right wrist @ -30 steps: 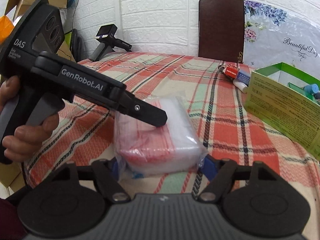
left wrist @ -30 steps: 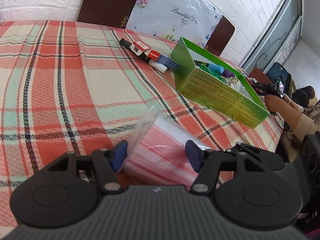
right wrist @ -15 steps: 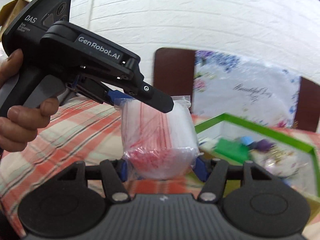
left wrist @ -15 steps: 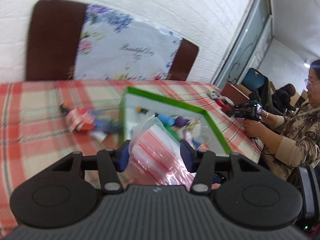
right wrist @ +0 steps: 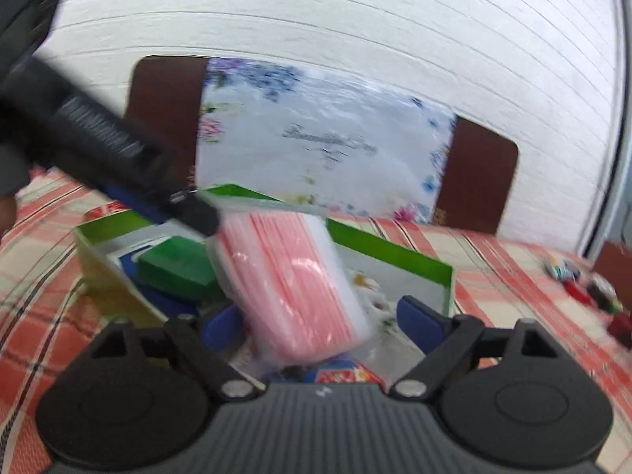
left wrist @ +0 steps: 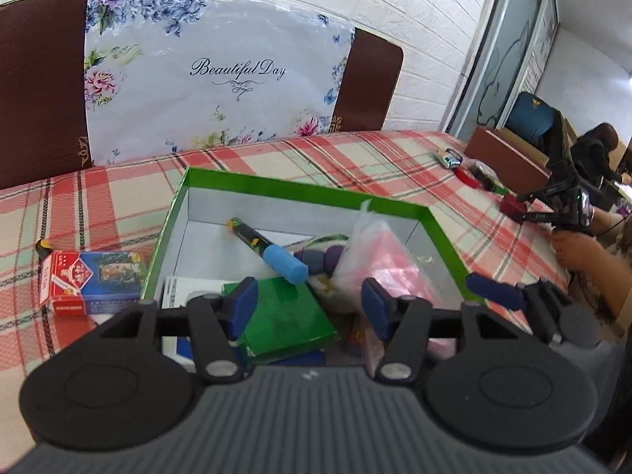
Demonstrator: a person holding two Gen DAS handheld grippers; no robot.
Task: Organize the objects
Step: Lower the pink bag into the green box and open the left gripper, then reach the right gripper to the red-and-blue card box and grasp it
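Left wrist view: the left gripper (left wrist: 308, 308), jaws just opened and empty, hovers over the green box (left wrist: 300, 193); the clear bag of pink sheets (left wrist: 379, 260) lies inside, beyond its right finger. A red card pack (left wrist: 67, 284) remains outside, left of it. Right wrist view: the right gripper (right wrist: 320, 324), jaws just spread, frames the tilted bag without pressing it.

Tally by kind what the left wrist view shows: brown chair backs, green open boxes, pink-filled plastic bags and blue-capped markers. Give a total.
brown chair backs: 2
green open box: 1
pink-filled plastic bag: 1
blue-capped marker: 1
Total: 5
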